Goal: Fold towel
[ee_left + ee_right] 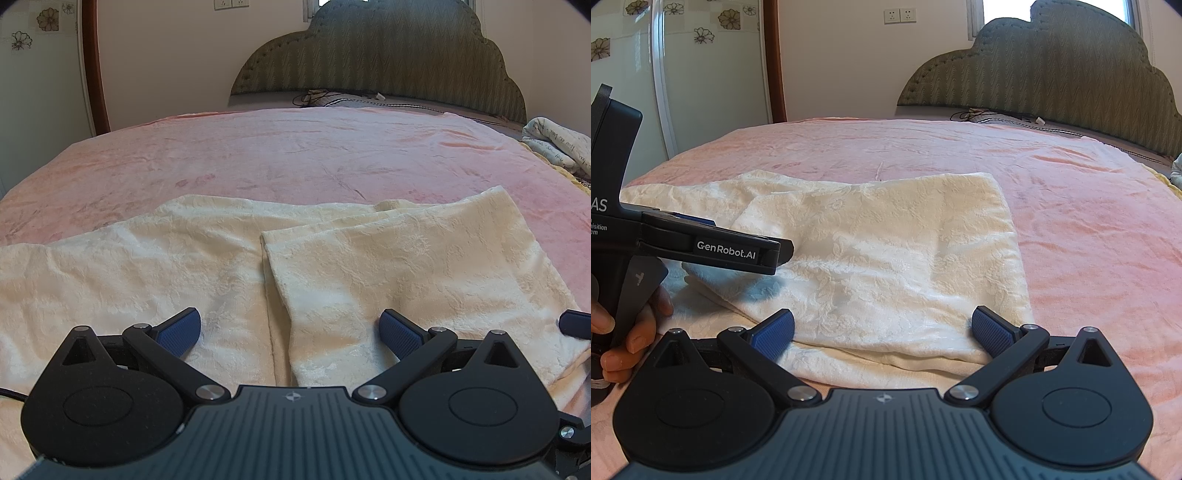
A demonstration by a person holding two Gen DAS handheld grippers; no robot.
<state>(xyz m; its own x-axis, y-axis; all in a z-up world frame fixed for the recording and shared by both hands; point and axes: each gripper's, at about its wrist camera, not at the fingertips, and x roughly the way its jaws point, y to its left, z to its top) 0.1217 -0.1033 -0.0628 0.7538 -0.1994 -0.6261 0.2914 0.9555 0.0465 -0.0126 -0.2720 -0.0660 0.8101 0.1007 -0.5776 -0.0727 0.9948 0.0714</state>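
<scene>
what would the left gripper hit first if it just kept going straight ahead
Probably the cream towel: the open left gripper points low over it, roughly at the edge of the folded-over flap. If it clears the towel, the pink blanket comes next. Its height above the cloth is hard to judge.

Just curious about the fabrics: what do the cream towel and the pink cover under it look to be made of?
Towel: soft, matte woven cloth, likely cotton, with a raised flower pattern. Pink cover: plush fleece or velvet, judging by its slight sheen and brushed marks.
</scene>
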